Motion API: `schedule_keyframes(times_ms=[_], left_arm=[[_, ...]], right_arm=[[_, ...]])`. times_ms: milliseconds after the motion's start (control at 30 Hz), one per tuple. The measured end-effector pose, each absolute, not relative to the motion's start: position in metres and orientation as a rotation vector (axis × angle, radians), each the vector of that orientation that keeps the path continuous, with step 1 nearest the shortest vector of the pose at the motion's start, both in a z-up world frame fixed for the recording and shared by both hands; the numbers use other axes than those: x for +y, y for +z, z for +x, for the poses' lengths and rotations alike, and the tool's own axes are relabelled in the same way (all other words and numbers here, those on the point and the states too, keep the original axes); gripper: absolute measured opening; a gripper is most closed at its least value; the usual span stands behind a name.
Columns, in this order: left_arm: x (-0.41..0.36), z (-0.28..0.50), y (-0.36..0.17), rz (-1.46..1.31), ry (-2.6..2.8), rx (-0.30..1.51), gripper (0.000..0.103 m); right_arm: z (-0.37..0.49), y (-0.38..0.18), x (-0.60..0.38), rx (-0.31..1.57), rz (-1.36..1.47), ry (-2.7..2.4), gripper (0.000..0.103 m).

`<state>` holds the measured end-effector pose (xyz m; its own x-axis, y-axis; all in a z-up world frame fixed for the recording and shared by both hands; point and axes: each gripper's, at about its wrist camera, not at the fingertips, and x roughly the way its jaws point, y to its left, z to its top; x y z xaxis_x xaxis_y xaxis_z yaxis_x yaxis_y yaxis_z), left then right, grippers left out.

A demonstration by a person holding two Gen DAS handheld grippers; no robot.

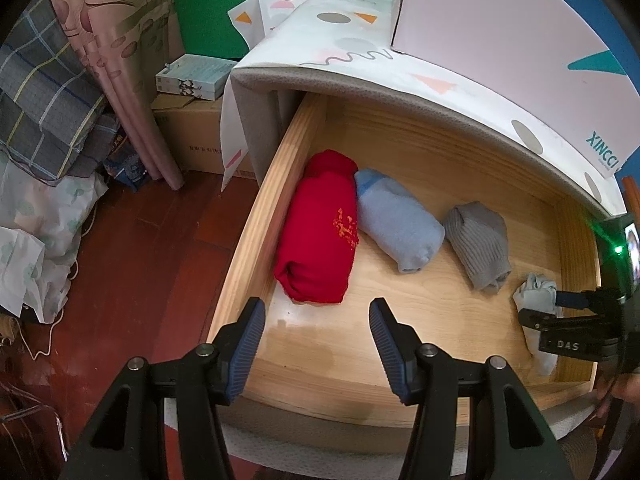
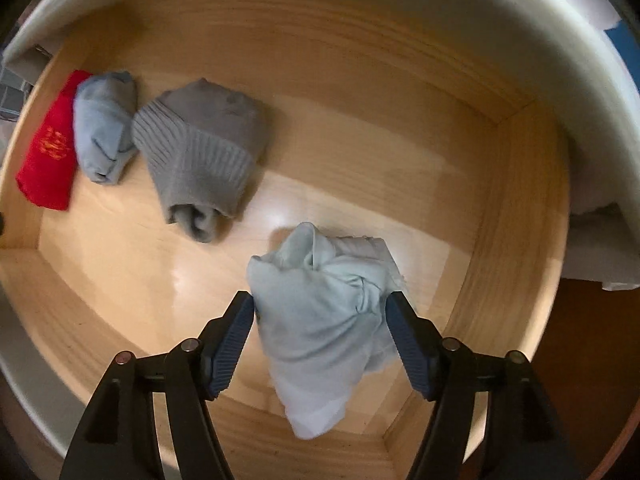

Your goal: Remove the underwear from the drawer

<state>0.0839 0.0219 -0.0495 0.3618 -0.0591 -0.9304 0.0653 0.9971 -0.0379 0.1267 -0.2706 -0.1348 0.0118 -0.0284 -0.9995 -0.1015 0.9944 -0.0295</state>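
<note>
An open wooden drawer (image 1: pixel 256 240) holds rolled garments: a red roll (image 1: pixel 320 232) by the left wall, a light blue roll (image 1: pixel 396 220) and a grey ribbed roll (image 1: pixel 478 248). A crumpled pale blue piece of underwear (image 2: pixel 320 320) lies on the drawer floor near the right front corner. My right gripper (image 2: pixel 320 300) points down over it, jaws open, with the cloth between the pads and brushing both tips. From the left wrist view that gripper (image 1: pixel 548 308) straddles the same pale cloth (image 1: pixel 536 290). My left gripper (image 1: pixel 316 308) hovers open and empty above the drawer's front left.
A cabinet top with a patterned cover (image 1: pixel 360 52) overhangs the drawer's back, with a white box (image 1: pixel 500 20) on it. Left of the drawer are red-brown floor (image 1: pixel 160 248), cardboard boxes (image 1: pixel 192 136), a curtain (image 1: pixel 120 60) and piled bedding (image 1: pixel 44 100).
</note>
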Motion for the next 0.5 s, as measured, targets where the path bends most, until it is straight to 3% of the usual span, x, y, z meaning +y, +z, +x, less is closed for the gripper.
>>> schedule_keyframes(times_ms=[167, 500], left_arm=[[0.022, 0.084, -0.050, 0.007, -0.080, 1.201, 0.055], [0.024, 0.087, -0.055, -0.021, -0.100, 1.239, 0.055]], right_arm=[[0.135, -0.148, -0.254, 1.596, -0.067, 0.033, 0.051], [0.102, -0.156, -0.271, 1.670, 0.032, 0.002, 0.048]])
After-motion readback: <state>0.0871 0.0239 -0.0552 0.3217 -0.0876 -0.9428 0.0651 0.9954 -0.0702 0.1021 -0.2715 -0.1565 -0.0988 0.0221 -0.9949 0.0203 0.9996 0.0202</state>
